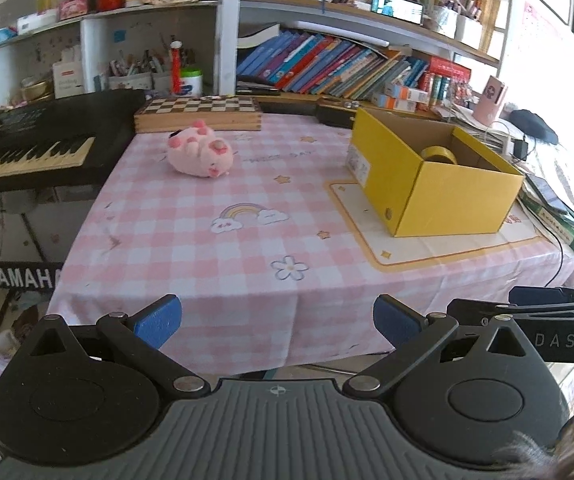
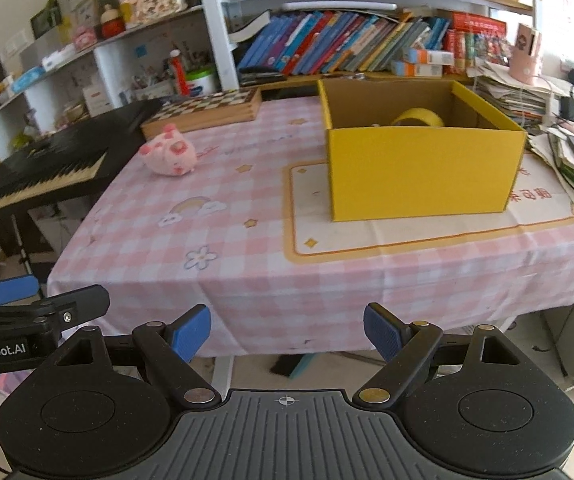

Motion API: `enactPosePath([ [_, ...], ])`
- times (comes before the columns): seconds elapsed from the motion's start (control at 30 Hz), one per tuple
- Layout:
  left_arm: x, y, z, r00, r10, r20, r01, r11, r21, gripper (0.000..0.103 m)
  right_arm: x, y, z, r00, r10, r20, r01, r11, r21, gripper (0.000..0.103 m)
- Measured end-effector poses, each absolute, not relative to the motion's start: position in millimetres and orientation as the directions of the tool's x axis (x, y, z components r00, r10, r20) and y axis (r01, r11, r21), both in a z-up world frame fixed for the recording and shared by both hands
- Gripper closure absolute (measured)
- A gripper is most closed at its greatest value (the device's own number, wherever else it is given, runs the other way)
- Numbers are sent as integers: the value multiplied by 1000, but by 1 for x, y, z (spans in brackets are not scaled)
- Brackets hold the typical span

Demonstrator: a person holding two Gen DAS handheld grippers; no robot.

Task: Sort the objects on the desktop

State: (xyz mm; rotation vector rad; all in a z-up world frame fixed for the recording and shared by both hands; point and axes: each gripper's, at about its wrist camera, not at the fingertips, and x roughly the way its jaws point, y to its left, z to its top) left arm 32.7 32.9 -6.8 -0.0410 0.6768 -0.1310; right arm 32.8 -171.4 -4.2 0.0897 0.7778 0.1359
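A pink plush pig (image 1: 201, 151) (image 2: 170, 154) lies on its side on the pink checked tablecloth (image 1: 215, 248) (image 2: 175, 240), at the far left of the table. An open yellow cardboard box (image 1: 447, 188) (image 2: 423, 168) stands on the right, and a roll of yellow tape (image 1: 439, 155) (image 2: 417, 117) lies inside it. My left gripper (image 1: 277, 324) hovers open in front of the table's near edge, nothing between its blue pads. My right gripper (image 2: 287, 332) is open too, empty, short of the same edge. Each gripper shows at the side of the other's view.
A wooden chessboard box (image 1: 199, 114) (image 2: 207, 110) lies at the table's back behind the pig. A black keyboard (image 1: 27, 148) (image 2: 43, 168) stands left of the table. Bookshelves (image 1: 327, 64) fill the back, and stacked papers and cables (image 2: 559, 128) crowd the right edge.
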Motion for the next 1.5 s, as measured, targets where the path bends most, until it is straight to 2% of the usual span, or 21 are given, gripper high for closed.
enactPosePath([
  [1.1, 22, 96, -5, 799, -34, -601, -28, 995, -94, 0, 48, -96, 2, 693, 233, -682, -267, 962, 57, 17],
  [1.5, 28, 103, -6, 795, -36, -605, -26, 995, -93, 0, 54, -85, 3, 695, 240, -678, -286, 957, 46, 17],
])
